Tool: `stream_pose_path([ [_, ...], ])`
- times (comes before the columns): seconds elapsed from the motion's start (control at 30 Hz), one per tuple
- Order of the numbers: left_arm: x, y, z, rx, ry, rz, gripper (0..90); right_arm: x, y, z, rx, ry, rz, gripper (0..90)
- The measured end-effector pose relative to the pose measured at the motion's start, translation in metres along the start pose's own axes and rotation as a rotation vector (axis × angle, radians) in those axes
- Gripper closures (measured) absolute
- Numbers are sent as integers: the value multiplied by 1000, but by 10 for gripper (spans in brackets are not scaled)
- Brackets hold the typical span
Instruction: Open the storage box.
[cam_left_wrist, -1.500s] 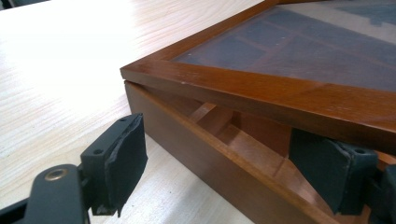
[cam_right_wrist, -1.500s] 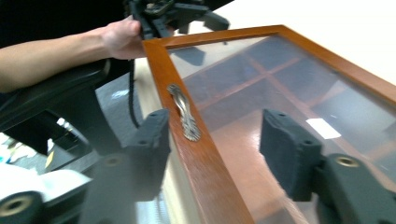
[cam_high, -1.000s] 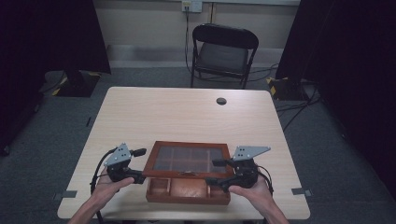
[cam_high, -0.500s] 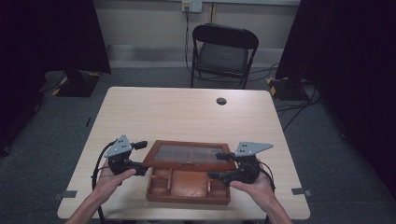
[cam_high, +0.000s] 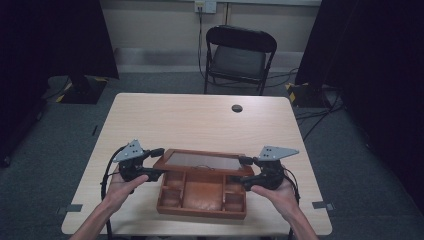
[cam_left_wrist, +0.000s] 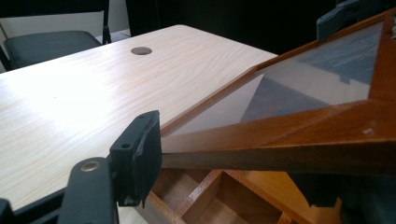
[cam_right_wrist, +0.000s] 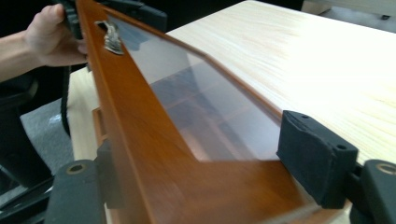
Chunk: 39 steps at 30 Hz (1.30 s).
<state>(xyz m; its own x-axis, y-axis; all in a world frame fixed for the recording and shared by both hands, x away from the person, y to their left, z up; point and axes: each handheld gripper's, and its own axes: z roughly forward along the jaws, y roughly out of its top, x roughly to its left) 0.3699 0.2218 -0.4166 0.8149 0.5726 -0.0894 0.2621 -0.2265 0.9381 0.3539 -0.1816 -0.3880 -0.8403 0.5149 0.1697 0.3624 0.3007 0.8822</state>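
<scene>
The glass-paned lid in a reddish-brown wooden frame (cam_high: 202, 162) is held raised at its front edge above the open wooden box with compartments (cam_high: 202, 196), which sits at the near edge of the pale wood-grain desk (cam_high: 200, 120), between the person's two hands. The lid is tilted, its far edge down at the back of the box, its near edge lifted clear of the dividers.

At the lid's left corner the left tongs (cam_high: 156, 162) are seen, one black padded jaw above the frame and one below it; their jaws have just been closing, and in the left gripper view the wooden frame (cam_left_wrist: 289, 135) is caught between them, the upper pad pressed against its edge. The left hand (cam_high: 122, 187) is wrapped around the tool's body.

On the other side, the right tongs (cam_high: 246, 172) are clamped on the lid's right corner. In the right gripper view the frame (cam_right_wrist: 196, 186) is gripped from both faces, with the glass pane (cam_right_wrist: 210, 112) stretching away towards a small metal latch (cam_right_wrist: 111, 39) at the far end. The right hand (cam_high: 275, 192) is held just beside the box.

Farther back, a round dark grommet (cam_high: 237, 108) is set into the desk, and a black folding chair (cam_high: 237, 57) is stood beyond it.
</scene>
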Motion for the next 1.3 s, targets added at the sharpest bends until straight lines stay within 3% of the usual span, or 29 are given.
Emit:
stream_pose_path([
  [0.23, 1, 7, 1, -5, 3, 11, 382, -12, -1, -6, -36, -53, 17, 357],
  [0.47, 4, 11, 4, -16, -6, 18, 410, -19, 0, -8, -58, -51, 25, 429],
  [0.53, 3, 11, 3, -20, 5, 21, 423, -20, 2, -7, -64, -52, 24, 436],
  [0.7, 4, 14, 4, -12, -9, 23, 435, -23, 7, -2, -47, -20, 23, 448],
  [0.87, 5, 20, 2, -21, -33, 5, 466, -30, 10, -1, -61, -26, 28, 434],
  [1.1, 12, 22, 6, -54, -23, -34, 478, -38, 14, 2, -97, -47, 79, 410],
  [1.27, 14, 21, 10, -44, -14, -27, 477, -45, 10, 5, -95, -53, 91, 418],
  [1.3, 15, 20, 14, -26, -7, -7, 474, -45, 9, 6, -88, -55, 90, 418],
])
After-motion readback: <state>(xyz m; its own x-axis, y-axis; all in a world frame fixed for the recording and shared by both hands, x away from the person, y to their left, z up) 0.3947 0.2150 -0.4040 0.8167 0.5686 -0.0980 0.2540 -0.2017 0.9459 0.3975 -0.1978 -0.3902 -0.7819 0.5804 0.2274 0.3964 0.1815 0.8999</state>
